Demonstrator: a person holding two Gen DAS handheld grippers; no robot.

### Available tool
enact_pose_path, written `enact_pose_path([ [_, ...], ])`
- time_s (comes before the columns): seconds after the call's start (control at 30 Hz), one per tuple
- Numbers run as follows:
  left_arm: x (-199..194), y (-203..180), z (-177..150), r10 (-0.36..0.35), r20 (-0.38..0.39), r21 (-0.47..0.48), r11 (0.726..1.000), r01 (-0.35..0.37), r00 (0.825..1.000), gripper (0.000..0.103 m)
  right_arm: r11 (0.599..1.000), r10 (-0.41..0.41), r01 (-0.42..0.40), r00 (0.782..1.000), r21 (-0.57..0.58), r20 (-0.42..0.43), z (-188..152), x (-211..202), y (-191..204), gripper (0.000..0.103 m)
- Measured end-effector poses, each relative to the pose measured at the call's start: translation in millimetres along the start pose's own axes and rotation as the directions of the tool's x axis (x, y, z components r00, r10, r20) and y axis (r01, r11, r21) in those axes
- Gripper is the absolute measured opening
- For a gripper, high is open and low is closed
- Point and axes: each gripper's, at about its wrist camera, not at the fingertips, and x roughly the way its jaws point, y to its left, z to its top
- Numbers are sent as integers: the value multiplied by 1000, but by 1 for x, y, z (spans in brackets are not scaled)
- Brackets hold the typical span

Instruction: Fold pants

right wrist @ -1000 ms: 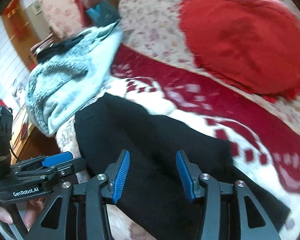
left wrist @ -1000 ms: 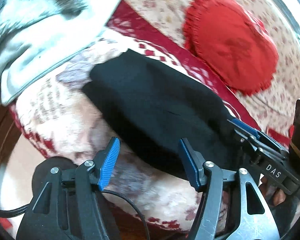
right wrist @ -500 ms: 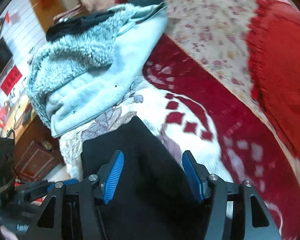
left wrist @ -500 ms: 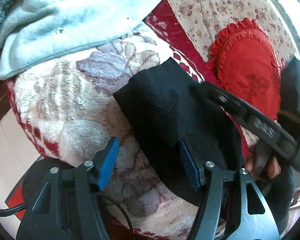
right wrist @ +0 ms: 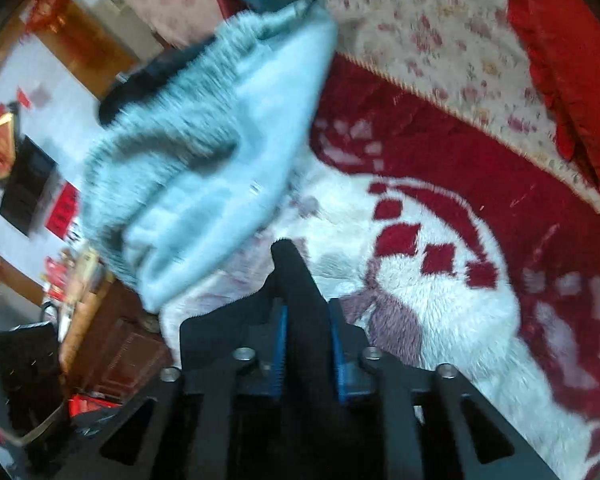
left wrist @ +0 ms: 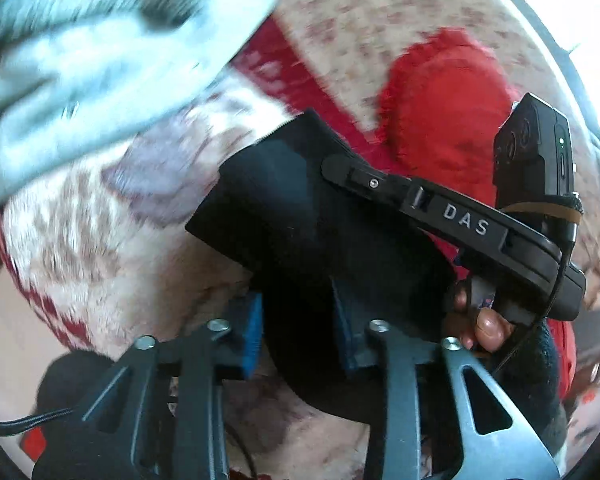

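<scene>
The black pants (left wrist: pixel 300 216) lay folded into a thick bundle on the red-and-white fleece blanket (left wrist: pixel 100 248), and both grippers had hold of them. The left gripper (left wrist: pixel 296 328) was clenched on the near edge of the bundle — dark cloth filled the gap between its blue pads (left wrist: pixel 252 332), and the fabric sagged below them toward the camera. In the right wrist view the right gripper (right wrist: pixel 306 344) was closed on a narrow ridge of the same black cloth, which rose between its pads (right wrist: pixel 280 344) and stood up to a blunt tip above the blanket.

Seen from the left wrist, the right gripper's long black body, lettered DAS, crossed over the far side of the pants, with its camera block beside the red frilled cushion (left wrist: pixel 444 100); a bare fingertip of the person's right hand (left wrist: pixel 484 324) showed under its handle, just beside the pants.

Beyond the pants, on the far-left part of the blanket, a pale blue fleece garment (right wrist: pixel 220 152) lay heaped — blurred in both views. The cushion rested on a floral cover (right wrist: pixel 428 24) past the blanket's red border.
</scene>
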Motion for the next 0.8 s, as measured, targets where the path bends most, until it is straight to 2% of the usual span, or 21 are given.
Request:
enact_pose_path([
  [0.1, -28, -33, -7, -41, 50, 122, 992, 35, 998, 27, 999, 50, -49, 989, -10, 136, -7, -57, 8, 14],
  [0.23, -57, -81, -26, -126, 77, 271, 957, 101, 989, 27, 999, 38, -38, 964, -3, 264, -31, -131, 13, 14],
  [0.33, -60, -122, -52, -190, 38, 401, 902, 159, 981, 27, 999, -8, -6, 943, 43, 334, -66, -187, 5, 14],
  [0.37, -54, -139, -65, -205, 6, 452, 874, 180, 979, 27, 998, -25, 5, 938, 60, 347, -76, -199, 1, 14],
  [0.43, -40, -160, -86, -215, -58, 504, 836, 214, 975, 27, 992, -82, 39, 929, 124, 360, -103, -223, -12, 14],
  [0.5, -14, -180, -110, -205, -159, 534, 805, 258, 966, 27, 961, -196, 111, 919, 254, 342, -141, -242, -39, 14],
  [0.53, 1, -188, -121, -197, -220, 540, 791, 287, 956, 27, 943, -240, 138, 913, 303, 330, -153, -247, -49, 14],
  [0.6, 26, -202, -146, -141, -301, 570, 767, 296, 943, 27, 855, -398, 246, 876, 457, 273, -186, -260, -77, 15],
  [0.63, 33, -206, -154, -110, -320, 588, 756, 288, 941, 27, 795, -461, 274, 853, 541, 246, -206, -270, -90, 18],
  [0.67, 36, -210, -162, -78, -332, 612, 740, 278, 940, 27, 773, -468, 253, 846, 582, 254, -220, -279, -96, 20],
  [0.73, 27, -213, -163, -89, -328, 630, 721, 288, 940, 27, 759, -459, 194, 836, 621, 301, -238, -295, -97, 45],
  [0.8, 10, -213, -155, -128, -318, 635, 707, 311, 940, 32, 773, -437, 146, 828, 618, 351, -246, -305, -89, 52],
])
